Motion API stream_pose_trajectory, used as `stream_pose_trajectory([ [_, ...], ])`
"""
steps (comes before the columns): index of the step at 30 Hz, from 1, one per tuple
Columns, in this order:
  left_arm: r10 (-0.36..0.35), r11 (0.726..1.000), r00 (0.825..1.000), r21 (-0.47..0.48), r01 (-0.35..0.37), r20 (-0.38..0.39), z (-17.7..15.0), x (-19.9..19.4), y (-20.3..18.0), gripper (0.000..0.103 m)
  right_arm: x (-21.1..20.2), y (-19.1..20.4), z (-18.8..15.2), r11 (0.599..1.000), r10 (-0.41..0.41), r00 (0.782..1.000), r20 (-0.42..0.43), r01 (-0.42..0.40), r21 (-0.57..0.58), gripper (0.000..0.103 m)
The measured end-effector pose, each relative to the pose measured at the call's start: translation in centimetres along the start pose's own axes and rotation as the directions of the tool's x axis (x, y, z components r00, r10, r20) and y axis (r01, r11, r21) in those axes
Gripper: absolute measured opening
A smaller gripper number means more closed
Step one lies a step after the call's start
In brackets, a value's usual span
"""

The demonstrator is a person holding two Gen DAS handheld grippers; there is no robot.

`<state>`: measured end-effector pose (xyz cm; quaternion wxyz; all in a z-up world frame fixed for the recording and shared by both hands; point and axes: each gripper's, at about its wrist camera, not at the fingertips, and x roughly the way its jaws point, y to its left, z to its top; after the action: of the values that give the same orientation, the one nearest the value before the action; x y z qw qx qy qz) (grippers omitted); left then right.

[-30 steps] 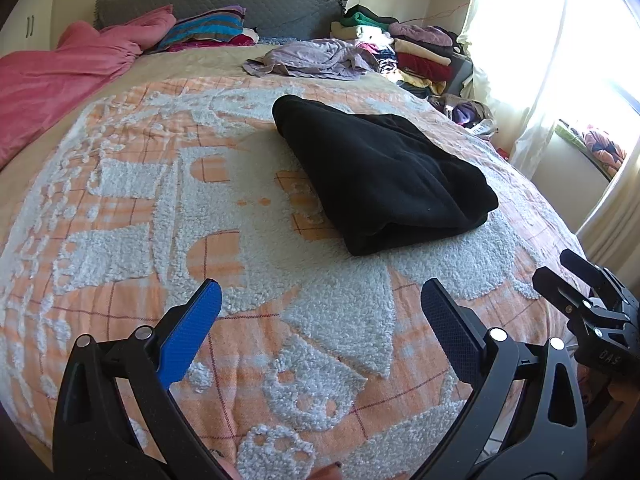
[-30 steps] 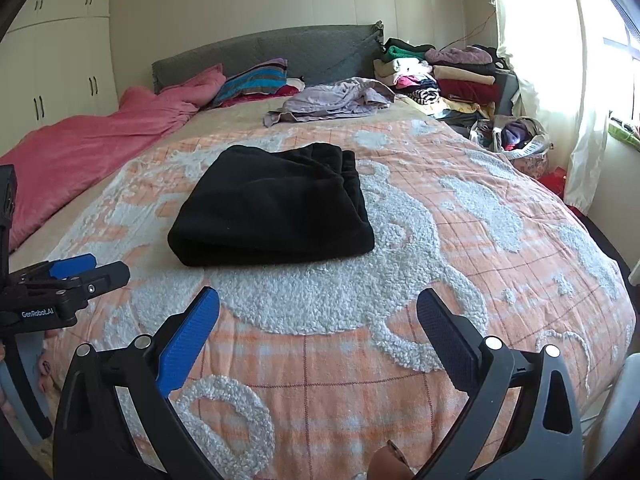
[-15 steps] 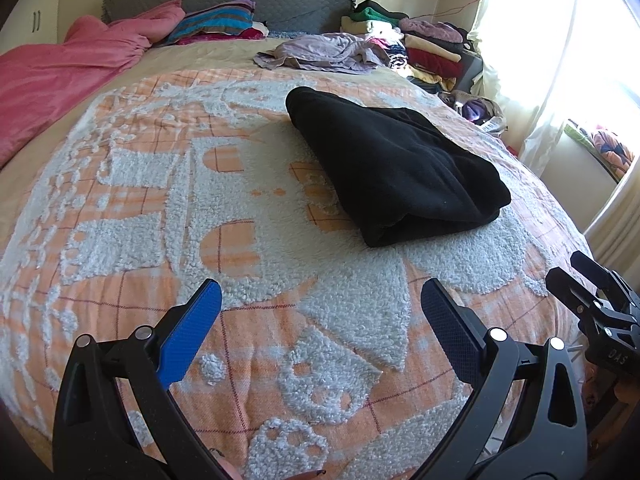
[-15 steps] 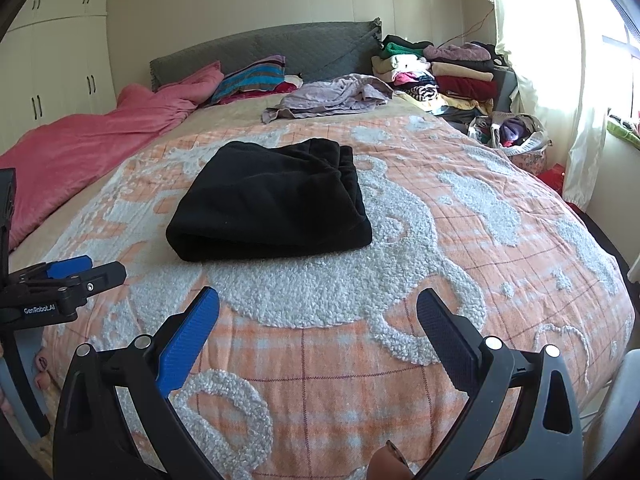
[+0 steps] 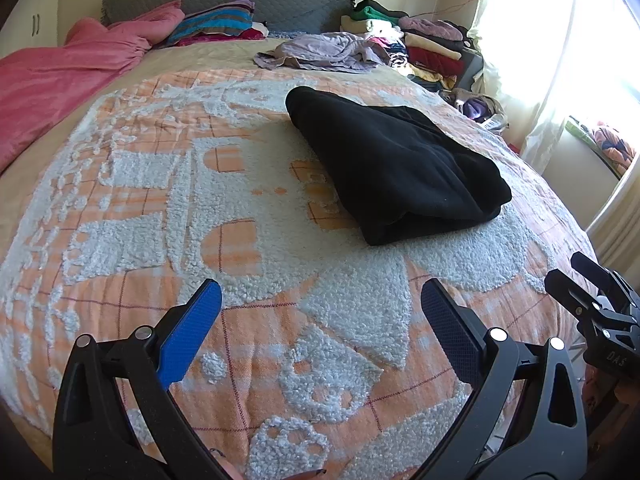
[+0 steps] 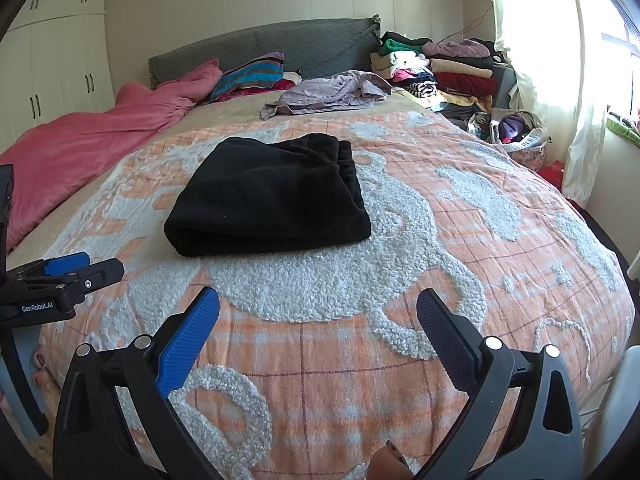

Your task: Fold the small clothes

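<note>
On the patterned bedspread (image 6: pixel 460 216), mid-bed, the black garment (image 6: pixel 268 204) is lying folded into a thick rectangle, layered edges showing; both views are drawing slightly nearer than a second ago, suggesting this fold is finishing; left gripper (image 5: pixel 320 316) and right gripper (image 6: pixel 318 316) are hovering wide apart, gripping nothing.

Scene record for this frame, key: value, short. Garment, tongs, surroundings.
garment: black garment, folded, lying on blanket, mid-bed
left tongs: open, empty, over near edge of the blanket, apart from garment
right tongs: open, empty, apart from garment
unfolded: lilac garment crumpled near headboard
bed left side: pink duvet
bed right side: stacked clothes
</note>
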<state>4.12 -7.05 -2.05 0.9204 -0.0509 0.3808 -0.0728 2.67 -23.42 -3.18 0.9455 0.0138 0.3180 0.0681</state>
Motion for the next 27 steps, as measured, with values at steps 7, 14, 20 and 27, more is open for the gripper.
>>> stream_pose_trajectory([
  [7,0.009,1.0,1.0,0.0,-0.009,-0.002,0.06,-0.12,-0.07,0.093,0.0,-0.02,-0.01,1.0,-0.001,1.0,-0.003,0.001,0.001,0.098],
  [14,0.017,1.0,1.0,0.004,-0.017,-0.002,0.13,-0.24,-0.03,0.093,-0.01,-0.07,-0.05,1.0,-0.002,1.0,-0.005,0.002,0.0,0.098],
  [20,0.022,1.0,1.0,0.01,-0.022,-0.003,0.17,-0.21,-0.23,0.093,-0.11,-0.08,0.08,1.0,-0.007,1.0,-0.004,0.007,0.001,0.098],
  [27,0.03,1.0,1.0,0.009,-0.03,-0.003,0.25,-0.16,0.05,0.093,-0.02,-0.24,-0.04,1.0,-0.007,1.0,-0.005,0.007,0.007,0.098],
])
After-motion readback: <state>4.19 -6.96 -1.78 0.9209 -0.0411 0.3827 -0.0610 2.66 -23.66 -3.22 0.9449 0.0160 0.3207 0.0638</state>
